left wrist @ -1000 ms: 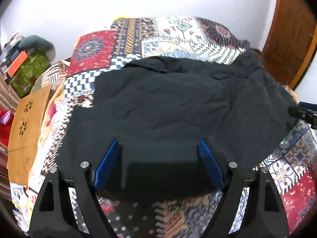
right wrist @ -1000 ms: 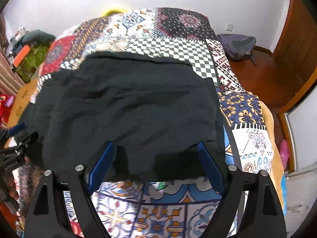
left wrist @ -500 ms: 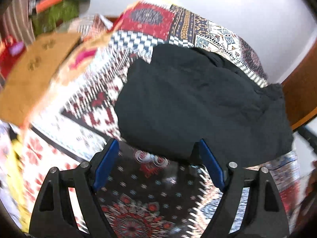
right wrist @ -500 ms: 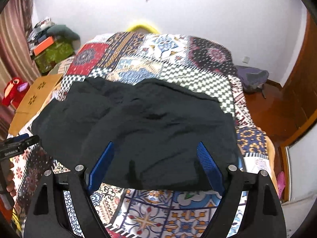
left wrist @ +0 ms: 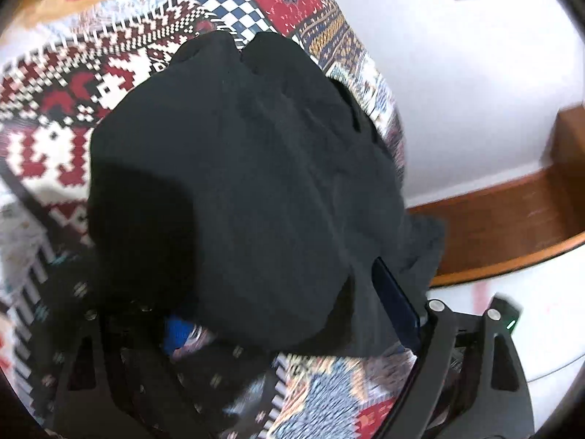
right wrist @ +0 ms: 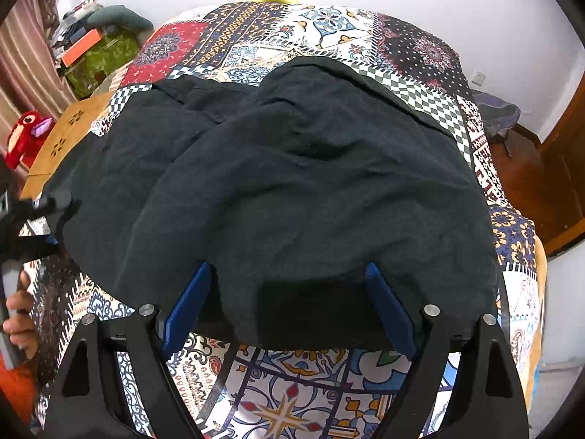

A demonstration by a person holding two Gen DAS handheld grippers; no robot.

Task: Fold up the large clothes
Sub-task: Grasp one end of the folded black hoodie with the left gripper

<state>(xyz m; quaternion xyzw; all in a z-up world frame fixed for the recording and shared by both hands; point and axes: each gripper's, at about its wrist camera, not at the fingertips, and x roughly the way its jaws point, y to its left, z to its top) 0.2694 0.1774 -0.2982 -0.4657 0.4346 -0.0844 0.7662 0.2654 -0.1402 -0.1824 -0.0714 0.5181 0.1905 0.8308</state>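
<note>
**Both tools spread wide at the near hem of the black garment**

Left tool [left wrist: 289,314]: jaws apart, just been opening further, near edge of the black garment [left wrist: 237,183] lying between them, blue pads not visibly pressing on the cloth. View tilted and blurred, so contact with the fabric cannot be told for sure. Right tool [right wrist: 289,307]: jaws apart too, garment [right wrist: 292,183] hem lying between the blue pads, no clamp visible.

Garment spread across the patchwork bedspread [right wrist: 329,29] on the bed, rumpled, with one layer seemingly lapped over another along a diagonal ridge. Judged from that: perhaps a first fold laid down, but nothing near a compact bundle. Left to do, most likely: gripping the near edge at both corners, carrying it over, smoothing.

Right tool pitched steeply down over the near hem, squarely facing the far wall. Left tool canted sharply to one side, aimed across the garment from its left end, less steeply down. Fingers of the person's hand [right wrist: 18,314] around the left tool's handle at the edge of the right wrist view.
</note>
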